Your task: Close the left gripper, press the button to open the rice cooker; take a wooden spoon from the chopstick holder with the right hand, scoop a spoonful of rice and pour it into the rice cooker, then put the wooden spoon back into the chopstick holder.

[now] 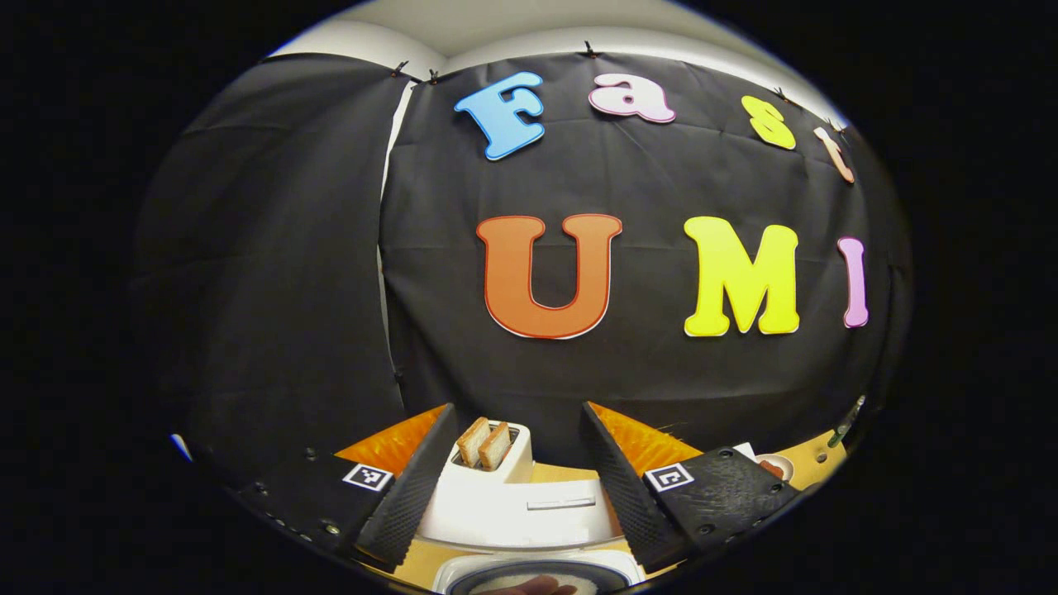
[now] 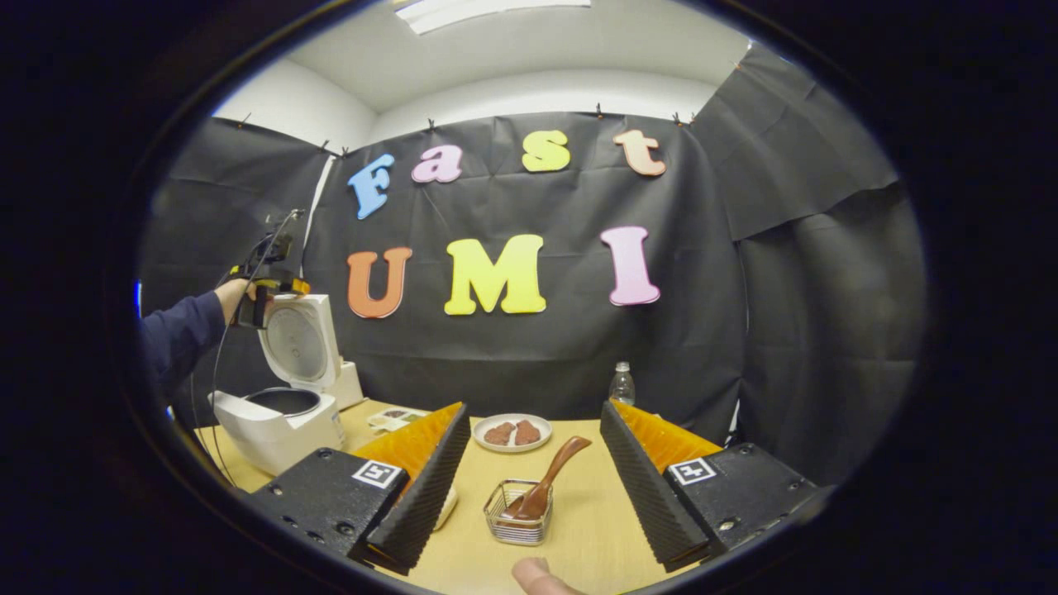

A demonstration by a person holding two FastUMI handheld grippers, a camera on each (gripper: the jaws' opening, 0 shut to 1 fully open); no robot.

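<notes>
The white rice cooker (image 2: 277,430) stands at the table's left with its lid (image 2: 302,343) swung up and the dark inner pot showing. A hand holds my left gripper (image 2: 260,289) at the lid's top edge. In the left gripper view my left gripper (image 1: 519,406) is open, looking down over the lid's edge (image 1: 521,512) and the pot's rim (image 1: 537,574). My right gripper (image 2: 536,406) is open above the table. Between its fingers stands the wire chopstick holder (image 2: 518,514), with the wooden spoon (image 2: 552,473) leaning in it.
A white toaster (image 1: 492,454) with two toast slices stands behind the cooker. A plate (image 2: 512,445) of brown food and a water bottle (image 2: 621,384) sit at the back. A small tray (image 2: 395,418) lies near the cooker. A thumb (image 2: 536,574) shows at the bottom edge.
</notes>
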